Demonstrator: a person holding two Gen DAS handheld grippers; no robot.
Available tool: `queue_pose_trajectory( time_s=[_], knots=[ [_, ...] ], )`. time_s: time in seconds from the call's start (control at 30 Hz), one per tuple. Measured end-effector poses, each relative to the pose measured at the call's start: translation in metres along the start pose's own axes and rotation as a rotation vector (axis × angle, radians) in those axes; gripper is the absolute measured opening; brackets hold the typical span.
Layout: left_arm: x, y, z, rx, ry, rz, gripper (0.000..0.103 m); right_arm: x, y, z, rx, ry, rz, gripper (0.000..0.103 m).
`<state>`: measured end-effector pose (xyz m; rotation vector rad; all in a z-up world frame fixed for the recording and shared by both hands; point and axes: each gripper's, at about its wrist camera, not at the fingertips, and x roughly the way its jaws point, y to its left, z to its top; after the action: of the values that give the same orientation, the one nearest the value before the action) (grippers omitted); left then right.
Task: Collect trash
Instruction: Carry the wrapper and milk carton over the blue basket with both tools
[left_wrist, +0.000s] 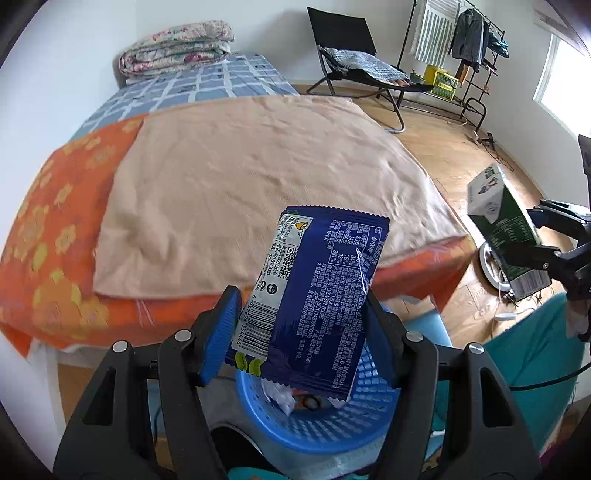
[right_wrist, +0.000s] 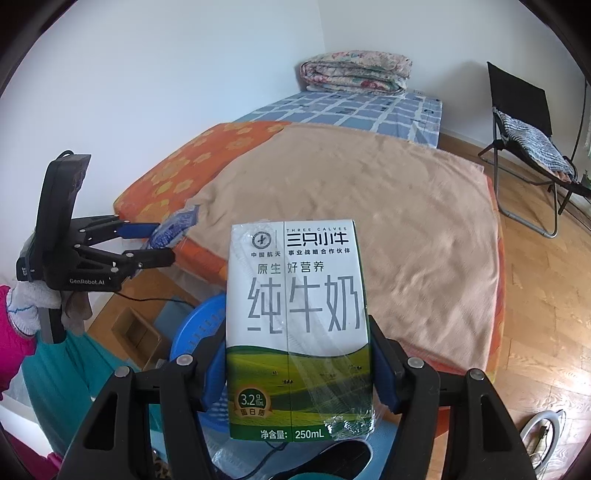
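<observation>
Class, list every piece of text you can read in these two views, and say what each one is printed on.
"THREE CALVES", "三只小牛", "纯牛奶", "250mL": milk carton.
"GenRobot.AI": left gripper body.
Blue snack wrapper: barcode and fine print, too small to read.

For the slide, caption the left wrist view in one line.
Left tongs hold a blue wrapper above the blue basket beside the bed.
</observation>
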<state>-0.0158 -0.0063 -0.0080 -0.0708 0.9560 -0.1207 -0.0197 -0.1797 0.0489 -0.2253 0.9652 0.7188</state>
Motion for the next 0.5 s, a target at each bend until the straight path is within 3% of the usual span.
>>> queue_pose_trajectory(
  time_s=[0.5],
  knots=[
    [0.025,-0.024,-0.067,-0.021,0.098,-0.01,0.066,0.028,0.033,-0.047,0.036,0.071,0.032,0.067]
  ],
)
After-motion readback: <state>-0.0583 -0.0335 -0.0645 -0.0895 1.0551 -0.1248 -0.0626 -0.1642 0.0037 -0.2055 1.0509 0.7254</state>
